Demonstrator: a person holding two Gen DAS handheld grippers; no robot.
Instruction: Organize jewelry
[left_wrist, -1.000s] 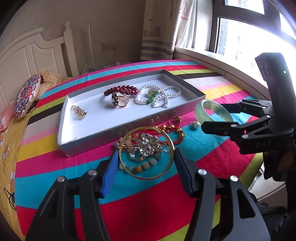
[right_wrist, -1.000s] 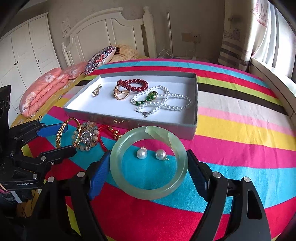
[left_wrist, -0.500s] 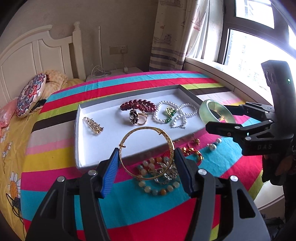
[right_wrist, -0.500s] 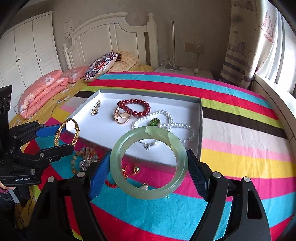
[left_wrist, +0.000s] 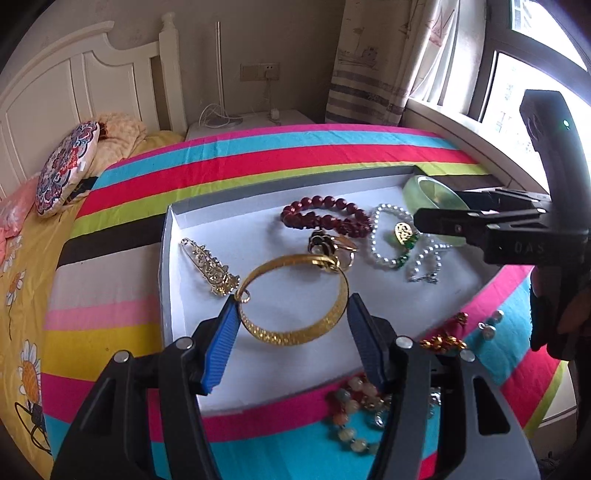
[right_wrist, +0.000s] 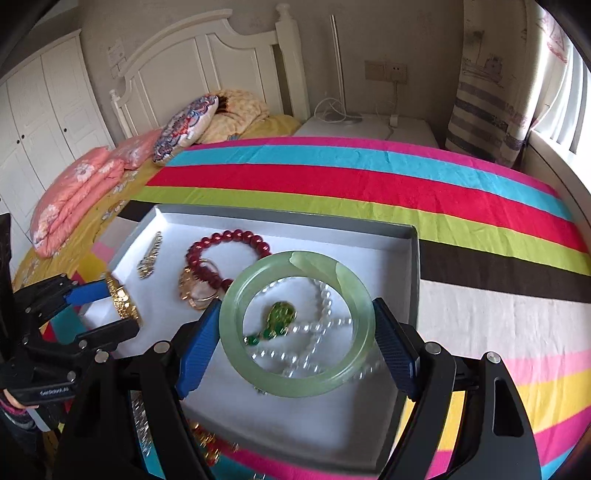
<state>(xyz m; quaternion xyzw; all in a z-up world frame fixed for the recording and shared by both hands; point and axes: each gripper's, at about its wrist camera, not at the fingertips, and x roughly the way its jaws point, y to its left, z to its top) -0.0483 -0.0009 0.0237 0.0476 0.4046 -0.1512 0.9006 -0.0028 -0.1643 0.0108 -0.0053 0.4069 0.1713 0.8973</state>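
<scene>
My left gripper (left_wrist: 291, 302) is shut on a gold bangle (left_wrist: 288, 334), its blue pads pressing the ring's two sides just above the white floor of the grey tray (left_wrist: 164, 266). My right gripper (right_wrist: 295, 314) is shut on a pale green jade bangle (right_wrist: 295, 384), held over the tray's right half above a pearl necklace (right_wrist: 325, 295) with a green pendant. In the tray lie a red bead bracelet (left_wrist: 325, 216), a gold ring (left_wrist: 332, 247) and a gold clip (left_wrist: 210, 266). The right wrist view shows the left gripper (right_wrist: 110, 308) with the gold bangle (right_wrist: 123, 302) at the tray's left.
On the striped bedspread in front of the tray lie a mixed bead bracelet (left_wrist: 351, 413), a red and gold piece (left_wrist: 443, 339) and pearl earrings (left_wrist: 487, 328). A patterned pillow (left_wrist: 66, 173) and headboard stand at the back left. A window sill runs along the right.
Both grippers have carried their bangles up off the bedspread and forward over the tray. The loose jewelry on the cover has slid toward the bottom of both views.
</scene>
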